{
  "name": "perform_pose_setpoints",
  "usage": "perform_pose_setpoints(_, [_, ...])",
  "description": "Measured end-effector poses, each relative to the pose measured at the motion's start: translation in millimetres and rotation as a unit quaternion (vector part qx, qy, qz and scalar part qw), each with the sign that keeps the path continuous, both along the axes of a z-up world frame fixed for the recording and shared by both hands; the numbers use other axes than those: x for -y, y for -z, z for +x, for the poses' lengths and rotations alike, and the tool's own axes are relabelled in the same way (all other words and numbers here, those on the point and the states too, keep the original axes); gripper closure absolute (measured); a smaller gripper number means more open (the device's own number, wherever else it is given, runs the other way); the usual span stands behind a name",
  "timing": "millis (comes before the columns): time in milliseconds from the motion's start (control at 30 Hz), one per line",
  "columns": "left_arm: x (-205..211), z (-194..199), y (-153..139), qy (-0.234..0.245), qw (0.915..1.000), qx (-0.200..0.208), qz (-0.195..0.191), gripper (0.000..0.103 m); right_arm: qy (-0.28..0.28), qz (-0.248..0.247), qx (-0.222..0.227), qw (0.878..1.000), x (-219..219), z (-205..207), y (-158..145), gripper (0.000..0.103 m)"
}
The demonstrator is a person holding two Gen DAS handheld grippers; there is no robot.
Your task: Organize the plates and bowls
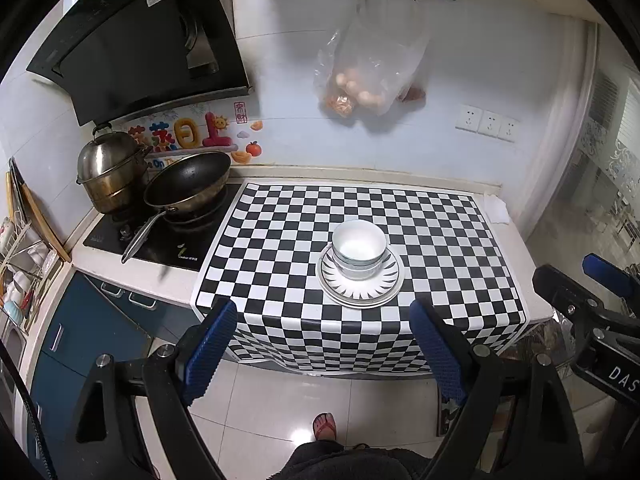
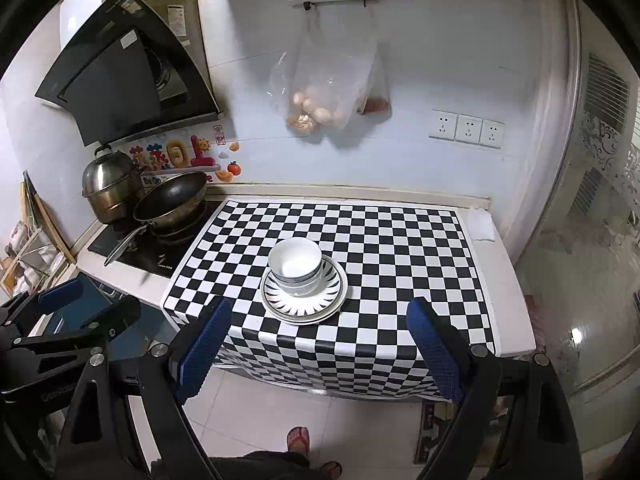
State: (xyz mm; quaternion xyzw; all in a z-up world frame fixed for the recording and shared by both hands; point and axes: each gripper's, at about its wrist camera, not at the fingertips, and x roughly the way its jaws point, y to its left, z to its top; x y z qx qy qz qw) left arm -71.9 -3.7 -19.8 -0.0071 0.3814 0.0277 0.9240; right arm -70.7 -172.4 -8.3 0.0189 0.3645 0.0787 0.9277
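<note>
1. The left gripper (image 1: 324,344) hangs over the floor short of the counter edge, its blue-padded fingers (image 1: 212,344) spread wide and holding nothing.
2. The right gripper (image 2: 320,344) hangs beside it, likewise spread and empty.
3. Ahead of both grippers, between their fingertips in each view, stacked bowls (image 1: 359,249) sit nested on stacked plates (image 1: 360,292) on the checkered mat (image 1: 440,240), well apart from both grippers.
4. Farther ahead to the left, a frying pan (image 1: 188,178) rests on the stove (image 1: 160,240) just beside a steel pot (image 1: 108,172).
</note>
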Motion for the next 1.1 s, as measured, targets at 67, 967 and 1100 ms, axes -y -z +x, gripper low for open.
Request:
perform_pose_setpoints(67, [1,0,0,0.001,1.0,0.001,0.0,0.015,0.002,0.0,0.0,1.0,3,1,0,0.012])
perform_pose_setpoints(967, [4,4,-6,0.004,1.0,0.005,-0.001,0.015,0.014,-0.007,-0.002,1.0,10,4,3,0.012])
perform_pose_setpoints(1100, [2,4,-7,0.003,1.0,0.007,-0.002,0.015,0.013,-0.007,-0.003,1.0,12,3,4,0.012])
